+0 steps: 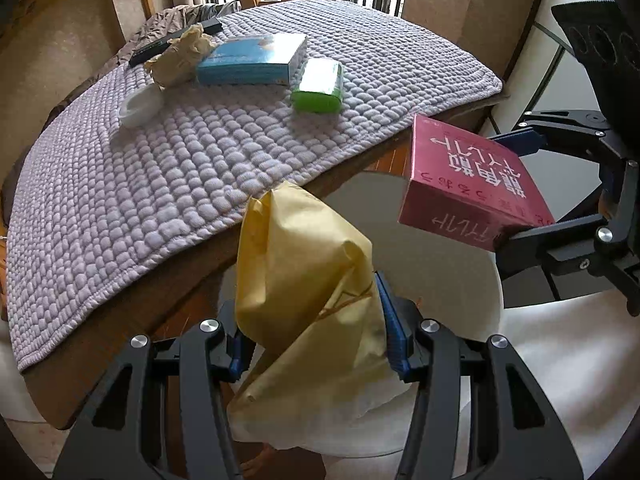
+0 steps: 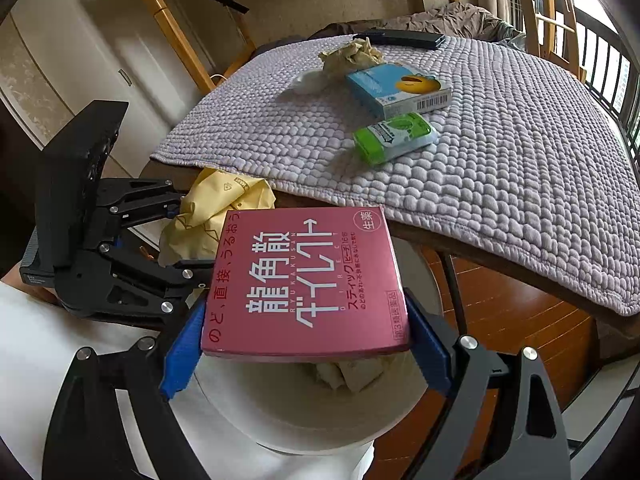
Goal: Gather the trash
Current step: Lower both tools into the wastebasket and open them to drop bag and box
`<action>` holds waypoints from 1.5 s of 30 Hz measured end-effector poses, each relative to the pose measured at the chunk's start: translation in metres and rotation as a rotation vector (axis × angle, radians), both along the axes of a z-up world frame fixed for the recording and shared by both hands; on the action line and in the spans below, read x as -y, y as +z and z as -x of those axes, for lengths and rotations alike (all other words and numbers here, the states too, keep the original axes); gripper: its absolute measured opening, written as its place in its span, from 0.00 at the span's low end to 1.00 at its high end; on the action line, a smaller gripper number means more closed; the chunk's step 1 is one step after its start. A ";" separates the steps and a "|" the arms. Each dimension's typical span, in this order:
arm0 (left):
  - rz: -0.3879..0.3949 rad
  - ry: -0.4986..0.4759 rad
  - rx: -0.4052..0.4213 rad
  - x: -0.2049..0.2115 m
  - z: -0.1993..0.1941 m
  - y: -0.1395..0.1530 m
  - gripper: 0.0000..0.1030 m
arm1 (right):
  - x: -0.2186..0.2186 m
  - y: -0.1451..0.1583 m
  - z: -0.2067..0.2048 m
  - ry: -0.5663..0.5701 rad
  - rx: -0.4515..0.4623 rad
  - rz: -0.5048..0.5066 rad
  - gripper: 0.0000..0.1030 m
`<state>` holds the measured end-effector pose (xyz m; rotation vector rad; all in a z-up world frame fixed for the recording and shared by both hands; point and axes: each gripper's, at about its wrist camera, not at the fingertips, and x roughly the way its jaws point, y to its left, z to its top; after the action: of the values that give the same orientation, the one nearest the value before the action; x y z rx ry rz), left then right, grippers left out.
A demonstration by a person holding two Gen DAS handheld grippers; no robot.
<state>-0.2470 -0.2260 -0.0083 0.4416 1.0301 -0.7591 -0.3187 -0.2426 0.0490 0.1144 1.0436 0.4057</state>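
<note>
Trash comes light here: your right tool (image 2: 306, 344) clamps the stiff pink box (image 2: 304, 280) by its side edges, your left tool (image 1: 316, 344) pinches soft yellow paper (image 1: 304, 276) over the bin (image 2: 280, 408).

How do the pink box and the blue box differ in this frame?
The pink box is clamped between the right gripper fingers above the white bin; the blue box lies flat on the quilted mat, untouched. The pink box bears large white lettering; the blue box shows an orange cartoon figure and a barcode. Both are flat rectangular cartons.
</note>
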 end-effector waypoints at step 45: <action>-0.078 0.025 -0.078 -0.002 0.020 -0.077 0.52 | -0.016 -0.050 -0.025 -0.005 -0.098 0.019 0.85</action>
<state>-0.2673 -0.2239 -0.0858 0.4683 1.1386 -0.7204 -0.2939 -0.2261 -0.0012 0.1204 1.1430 0.3889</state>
